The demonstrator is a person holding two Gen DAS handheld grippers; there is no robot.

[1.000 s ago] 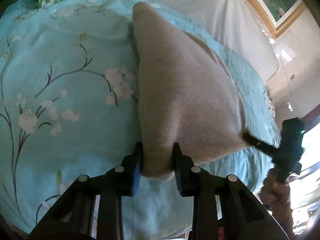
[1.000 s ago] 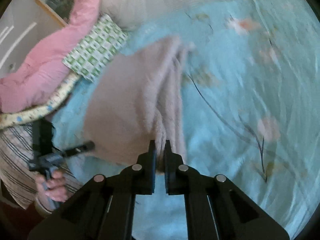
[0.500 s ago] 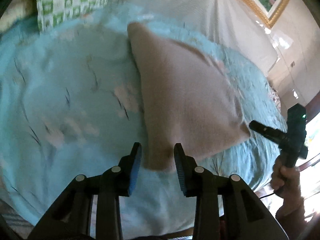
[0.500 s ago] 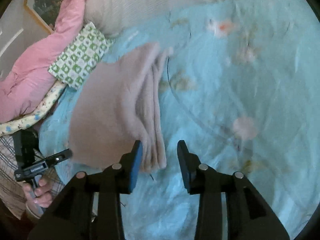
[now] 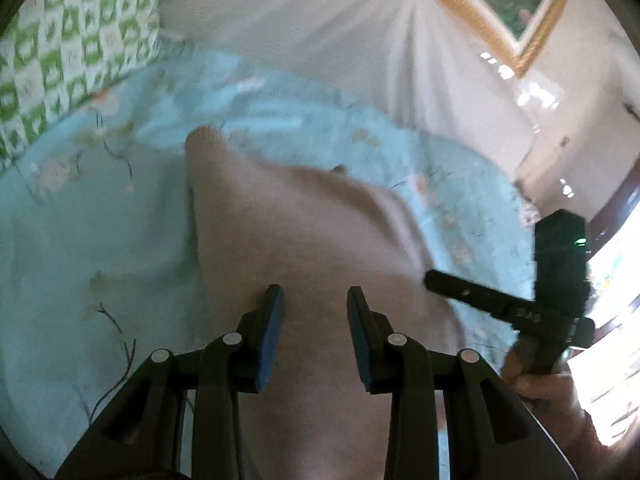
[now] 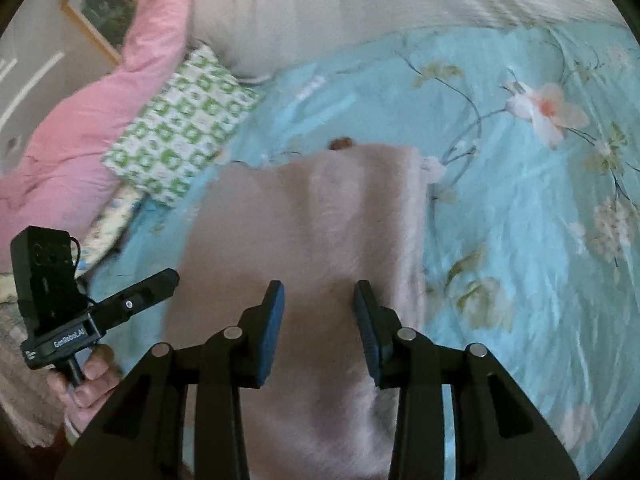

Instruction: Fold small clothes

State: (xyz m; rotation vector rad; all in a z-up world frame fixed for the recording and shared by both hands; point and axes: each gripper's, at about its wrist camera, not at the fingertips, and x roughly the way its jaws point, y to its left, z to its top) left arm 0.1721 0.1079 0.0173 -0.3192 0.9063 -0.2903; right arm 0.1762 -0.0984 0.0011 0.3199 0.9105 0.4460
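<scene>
A folded beige-pink garment lies flat on a bed covered with a light blue floral bedspread, its surface soft and fuzzy. In the right wrist view, the right gripper hangs above the near part of the garment with its two black fingers moderately spread; bare cloth shows in the gap between them and the blue pads do not press on anything. These fingers have just parted, letting the cloth go. To the left in the same view, a person's hand holds the left gripper by its handle, with its tip near the garment's left edge. In the left wrist view, the left gripper likewise hovers over the garment, its fingers spread about as far, having narrowed slightly, with only cloth seen through the gap and no pinch on it. At the right of that view, another hand holds the right gripper, whose tip sits by the garment's right edge; whether it touches the cloth cannot be told through the blur. Beyond the garment, a green and white checked pillow rests against a pink quilt, and a pale cream pillow lies along the head of the bed.
</scene>
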